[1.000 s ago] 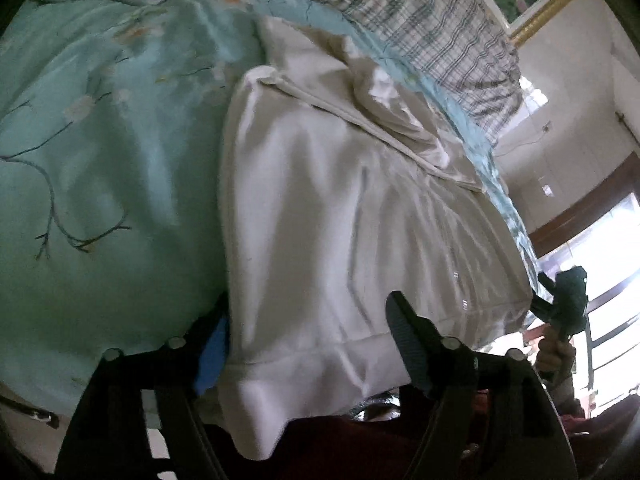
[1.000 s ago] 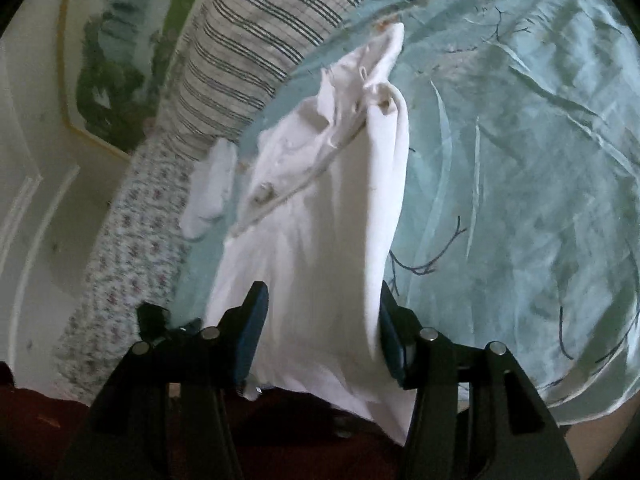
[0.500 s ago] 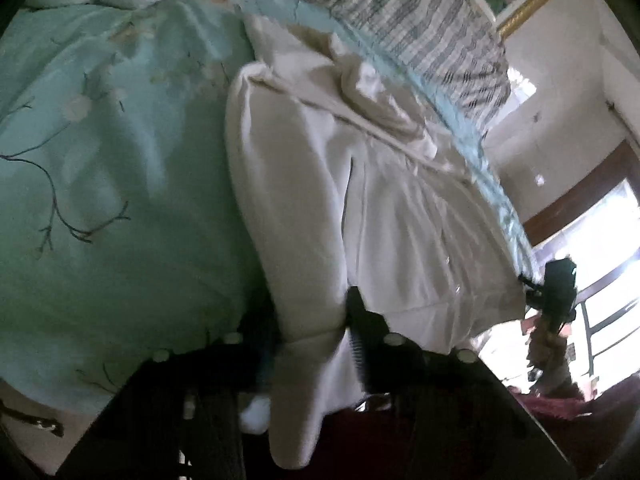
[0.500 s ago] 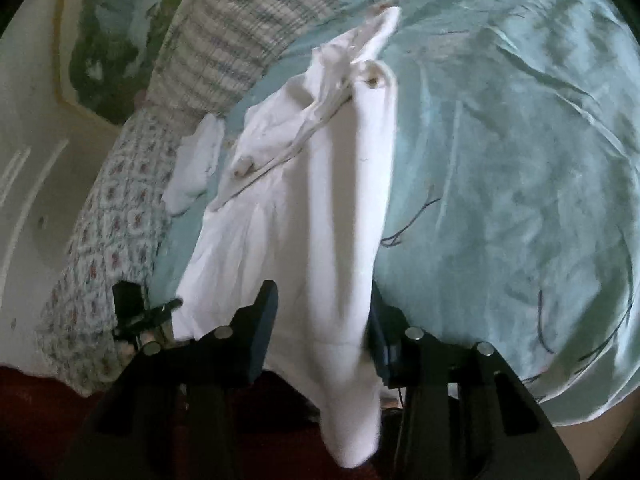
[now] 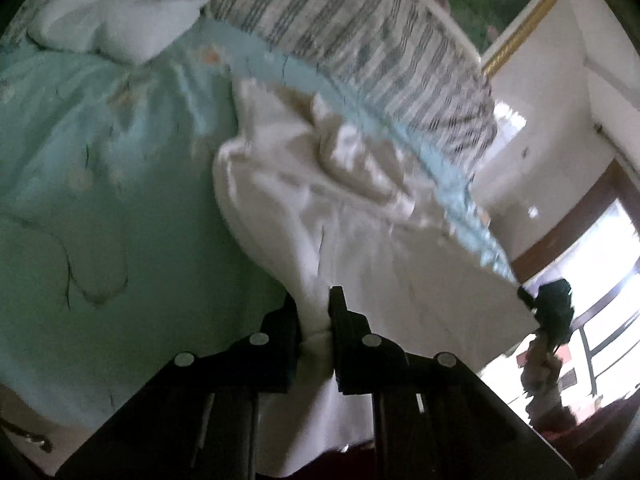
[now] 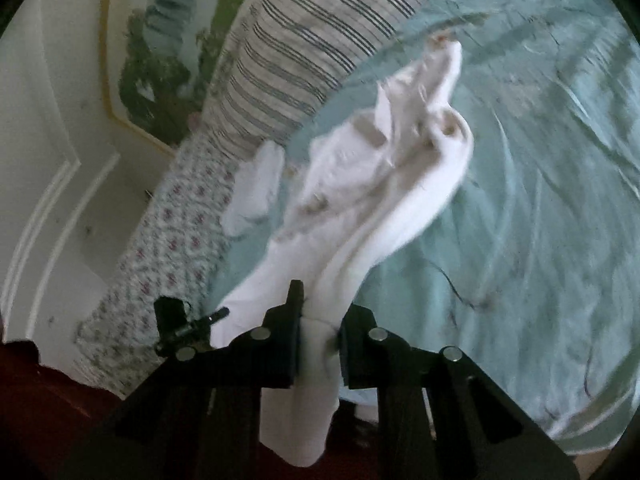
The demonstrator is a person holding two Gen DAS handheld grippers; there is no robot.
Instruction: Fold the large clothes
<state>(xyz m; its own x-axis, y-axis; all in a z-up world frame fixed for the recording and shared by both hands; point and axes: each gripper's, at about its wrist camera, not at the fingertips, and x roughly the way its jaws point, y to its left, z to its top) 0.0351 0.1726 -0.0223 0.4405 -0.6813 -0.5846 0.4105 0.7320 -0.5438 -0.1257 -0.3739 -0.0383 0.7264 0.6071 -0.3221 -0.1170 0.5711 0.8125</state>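
A large white garment point(image 5: 360, 248) lies on a pale teal bedsheet point(image 5: 100, 184), its collar end bunched toward the pillows. My left gripper point(image 5: 314, 312) is shut on the garment's near hem, and cloth hangs below its jaws. In the right wrist view the same garment point(image 6: 392, 184) stretches away from my right gripper point(image 6: 320, 320), which is shut on another part of the hem. The right gripper point(image 5: 554, 300) shows in the left wrist view at the far right edge of the hem. The left gripper point(image 6: 180, 320) shows in the right wrist view at lower left.
A striped pillow point(image 5: 360, 32) and a floral pillow point(image 6: 160, 240) line the head of the bed. A small white cloth point(image 5: 120, 28) lies near them, also in the right wrist view point(image 6: 256, 188). A framed picture point(image 6: 160, 40) hangs on the wall. A bright window point(image 5: 600, 280) is at right.
Both grippers have closed on the garment's hem and pulled it up and back. The cloth is drawn into a taut ridge between each pair of jaws.
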